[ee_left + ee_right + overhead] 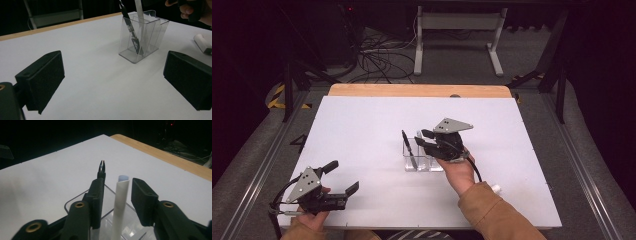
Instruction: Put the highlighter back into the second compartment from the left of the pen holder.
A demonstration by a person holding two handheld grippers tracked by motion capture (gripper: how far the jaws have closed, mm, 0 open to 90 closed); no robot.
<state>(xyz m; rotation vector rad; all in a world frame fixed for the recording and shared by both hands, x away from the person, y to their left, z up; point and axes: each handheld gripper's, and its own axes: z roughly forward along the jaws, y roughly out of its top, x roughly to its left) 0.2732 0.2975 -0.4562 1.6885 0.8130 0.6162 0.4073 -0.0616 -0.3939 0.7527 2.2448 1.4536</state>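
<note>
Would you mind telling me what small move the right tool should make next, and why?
Probably lift straight up and away. The right tool stands open around the white pen, which already stands in the clear holder beside the black pen.

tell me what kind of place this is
Probably a lab or recording workspace, not a home: a white table in a dark room, loose cables on the floor behind it, and a clear pen holder as the test item.
</note>
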